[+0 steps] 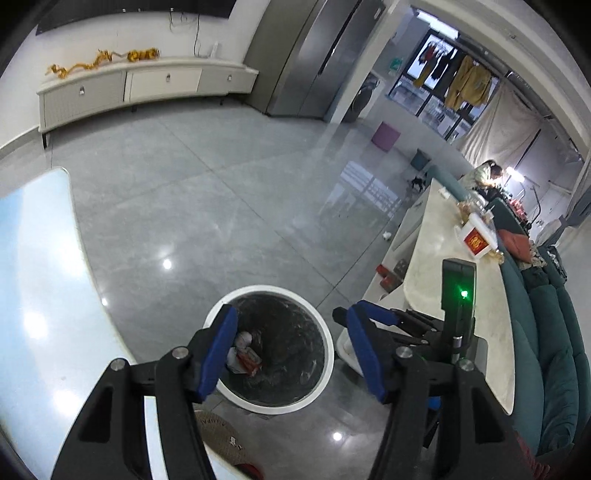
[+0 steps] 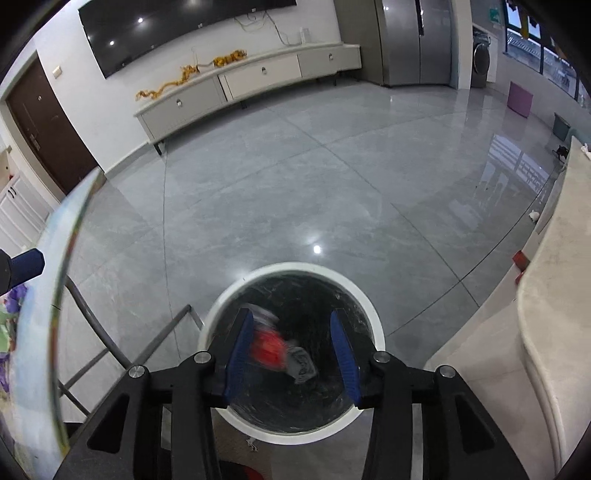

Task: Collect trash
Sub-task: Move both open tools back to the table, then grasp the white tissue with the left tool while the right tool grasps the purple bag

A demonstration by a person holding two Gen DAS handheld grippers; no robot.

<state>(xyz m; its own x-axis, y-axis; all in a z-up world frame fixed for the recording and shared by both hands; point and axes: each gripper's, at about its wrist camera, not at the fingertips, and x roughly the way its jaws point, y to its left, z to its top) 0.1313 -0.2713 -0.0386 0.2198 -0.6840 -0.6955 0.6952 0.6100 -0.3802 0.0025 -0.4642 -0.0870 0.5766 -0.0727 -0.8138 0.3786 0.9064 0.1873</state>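
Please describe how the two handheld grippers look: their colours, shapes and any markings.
The left gripper and the right gripper look alike: black angular plastic linkage arms joined by round silver pivot bolts, ending in flat blue fingers. Seen from the left wrist, the right gripper's black body carries a small green light.

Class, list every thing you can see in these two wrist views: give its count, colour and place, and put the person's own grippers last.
Trash bin: one, white rim, dark liner, on the floor under both grippers.
Red and white wrapper: one, blurred, between the right gripper's open pads, over the bin.
Wrapper in the bin: one, white and red, at the bottom.
Low cabinet: one, white, along the far wall.
Gold garland: one, on the cabinet.
TV: one, black, on the wall.
Fridge: one, grey, far corner.
Long counter: one, pale marble, right side.
Sofa: one, teal, far right.
Left gripper: black, blue pads, open, empty.
Right gripper: black, blue pads, open.
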